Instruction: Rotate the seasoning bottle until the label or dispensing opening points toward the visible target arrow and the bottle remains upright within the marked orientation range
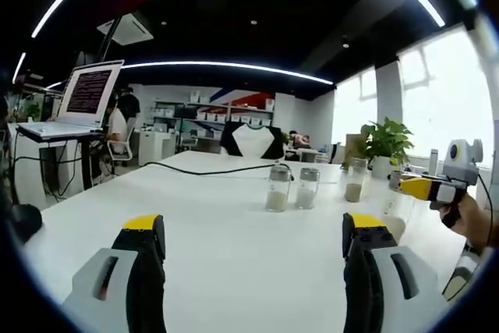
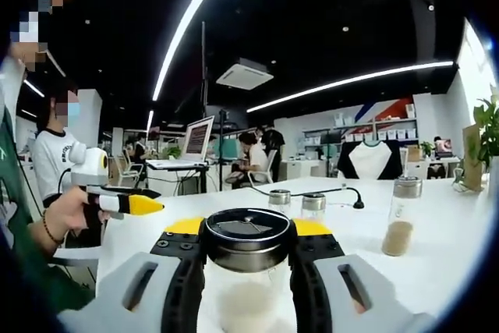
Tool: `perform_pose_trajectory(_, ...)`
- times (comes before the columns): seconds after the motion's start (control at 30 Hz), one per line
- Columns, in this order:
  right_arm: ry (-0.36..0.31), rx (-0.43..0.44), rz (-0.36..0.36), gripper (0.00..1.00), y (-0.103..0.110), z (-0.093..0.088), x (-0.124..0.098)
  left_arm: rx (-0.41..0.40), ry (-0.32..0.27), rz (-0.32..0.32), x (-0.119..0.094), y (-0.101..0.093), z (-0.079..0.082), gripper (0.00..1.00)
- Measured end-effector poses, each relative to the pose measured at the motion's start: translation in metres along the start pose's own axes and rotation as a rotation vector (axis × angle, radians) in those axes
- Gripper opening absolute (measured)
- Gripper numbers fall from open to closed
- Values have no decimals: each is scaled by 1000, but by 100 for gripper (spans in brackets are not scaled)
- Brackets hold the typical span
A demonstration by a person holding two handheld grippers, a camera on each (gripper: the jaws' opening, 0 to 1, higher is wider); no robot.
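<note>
On the white table (image 1: 234, 224), the right gripper (image 2: 248, 259) is clamped on the seasoning bottle (image 2: 248, 271), held upright (no target arrow is visible). The left gripper (image 1: 253, 243) hovers with jaws apart, holding nothing. Rotation appears yet to finish; three other bottles (image 1: 278, 188) stand farther off.

Both views are bright below and dark above; a black ceiling carries long LED strips (image 1: 226, 65) that bow into arcs under the fisheye lens; straight lines bend more toward the edges. In the left gripper view, daylight from the windows (image 1: 444, 91) blows out to near white, and the white surface (image 1: 234, 224) glares evenly with only faint shadows. In the right gripper view, the strip (image 2: 187, 25) overhead is overexposed; the bottle (image 2: 248, 263) close to the lens is soft and out of focus; the far room is slightly hazy but readable.
</note>
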State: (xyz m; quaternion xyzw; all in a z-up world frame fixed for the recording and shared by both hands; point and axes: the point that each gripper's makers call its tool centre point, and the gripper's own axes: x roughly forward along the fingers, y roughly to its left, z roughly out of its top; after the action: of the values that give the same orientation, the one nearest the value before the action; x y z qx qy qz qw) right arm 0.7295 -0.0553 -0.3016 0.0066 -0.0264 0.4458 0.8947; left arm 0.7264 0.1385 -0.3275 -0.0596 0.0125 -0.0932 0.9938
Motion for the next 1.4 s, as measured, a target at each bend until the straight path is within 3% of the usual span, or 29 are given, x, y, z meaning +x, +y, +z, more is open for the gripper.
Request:
perform_pose_trajectory(0.43, 3, 1, -12, 39, -1, 0, 1, -26, -1, 22, 2, 5, -5, 100)
perform_pose_trajectory(1.0, -3, 3, -17, 39, -3, 0, 1, -41, 5, -19, 1, -2, -5, 100)
perform_pose_trajectory(1.4, 3, 0, -69, 39, -6, -1, 1, -47, 12, -21, 1, -3, -7, 100)
